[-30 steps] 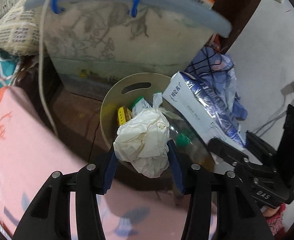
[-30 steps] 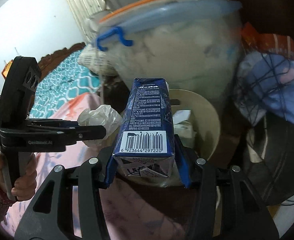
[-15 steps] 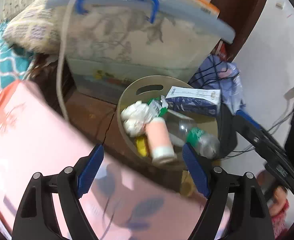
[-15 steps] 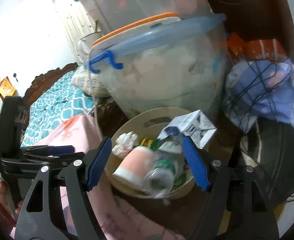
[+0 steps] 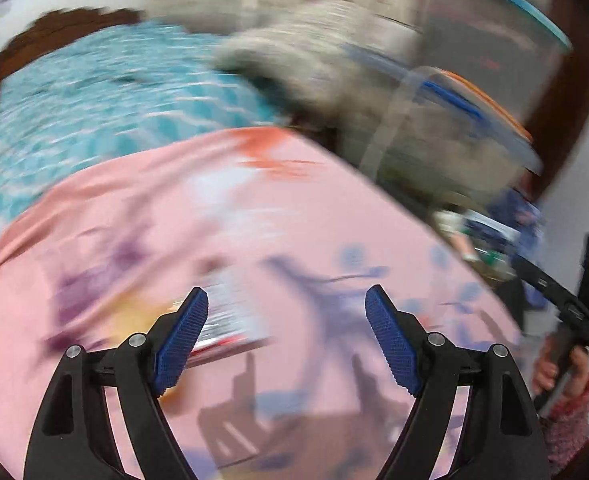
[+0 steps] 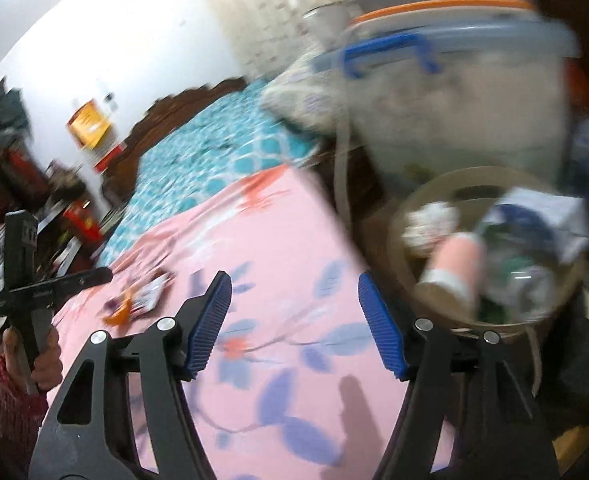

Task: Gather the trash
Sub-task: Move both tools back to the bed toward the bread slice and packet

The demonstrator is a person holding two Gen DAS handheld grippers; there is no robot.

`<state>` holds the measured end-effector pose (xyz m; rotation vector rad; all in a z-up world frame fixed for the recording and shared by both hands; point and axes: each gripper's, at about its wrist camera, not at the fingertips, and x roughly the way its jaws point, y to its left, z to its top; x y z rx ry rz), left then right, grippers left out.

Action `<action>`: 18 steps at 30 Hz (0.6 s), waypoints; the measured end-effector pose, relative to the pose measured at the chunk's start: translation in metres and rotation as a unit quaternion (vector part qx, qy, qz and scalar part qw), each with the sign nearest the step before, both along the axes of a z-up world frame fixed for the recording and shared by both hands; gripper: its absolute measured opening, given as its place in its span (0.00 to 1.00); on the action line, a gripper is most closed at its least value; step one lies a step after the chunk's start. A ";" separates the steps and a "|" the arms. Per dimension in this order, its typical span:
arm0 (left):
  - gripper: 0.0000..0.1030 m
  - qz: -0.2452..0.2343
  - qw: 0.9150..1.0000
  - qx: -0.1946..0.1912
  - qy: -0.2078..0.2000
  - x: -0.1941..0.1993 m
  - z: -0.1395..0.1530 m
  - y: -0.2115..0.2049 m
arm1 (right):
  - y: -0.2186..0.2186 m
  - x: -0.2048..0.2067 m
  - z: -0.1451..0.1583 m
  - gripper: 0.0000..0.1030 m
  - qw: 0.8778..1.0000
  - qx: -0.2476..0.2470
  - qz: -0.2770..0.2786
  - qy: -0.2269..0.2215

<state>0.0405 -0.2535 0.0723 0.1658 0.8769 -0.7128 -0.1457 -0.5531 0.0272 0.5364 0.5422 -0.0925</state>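
- Left wrist view — heavily blurred; the left gripper [image 5: 286, 336] has its blue-padded jaws standing wide apart with nothing gripped between them; its jaws have just been opening.
- Below it lies the pink floral bedspread [image 5: 254, 220]; a flat wrapper [image 5: 226, 320], pale with a red edge, lies on the spread just beside and partly behind the left-hand pad, not pinched.
- Beyond the pink cloth a teal patterned bedcover [image 5: 94, 96] runs up to a dark wooden headboard [image 5: 66, 26]; a pale cushion [image 5: 302, 52] sits at the upper middle.
- At the far right edge the trash bin [image 5: 474, 248] shows only as a sliver past the bed's edge, its contents too smeared to name; the right gripper [image 5: 558, 300] crosses in front of it, held by a hand [image 5: 558, 368] in a knitted red sleeve.
- Right wrist view — the right gripper [image 6: 290, 324] is parted wide and empty over the pink floral bedspread [image 6: 286, 240]; its jaws have just been closing a little, with nothing between them.
- The round tan trash bin [image 6: 398, 232] stands to the right, off the bed's edge; inside lie a crumpled white paper [image 6: 430, 220], a pink tube [image 6: 454, 264], a clear bottle [image 6: 522, 280] and a blue-and-white carton [image 6: 534, 216].
- Behind the bin stands a clear storage box [image 6: 466, 120] with a blue latch [image 6: 386, 52] and an orange-rimmed lid above.
- On the spread at the left lie the wrapper [image 6: 150, 294] and orange scraps [image 6: 120, 312]; the left gripper [image 6: 90, 278] points toward them, near but apart, in a hand [image 6: 38, 356] at the left edge.
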 end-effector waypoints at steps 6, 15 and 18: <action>0.75 0.097 0.995 0.003 0.038 0.024 -0.027 0.088 | 0.068 0.052 -0.003 0.62 0.995 0.018 0.095 0.016; 0.81 0.038 0.994 0.077 -0.062 -0.009 -0.043 0.067 | 0.148 0.144 -0.022 0.59 0.979 0.010 0.186 0.083; 0.63 0.033 0.992 0.103 -0.063 0.001 -0.056 0.060 | 0.169 0.174 -0.030 0.58 0.975 -0.005 0.199 0.103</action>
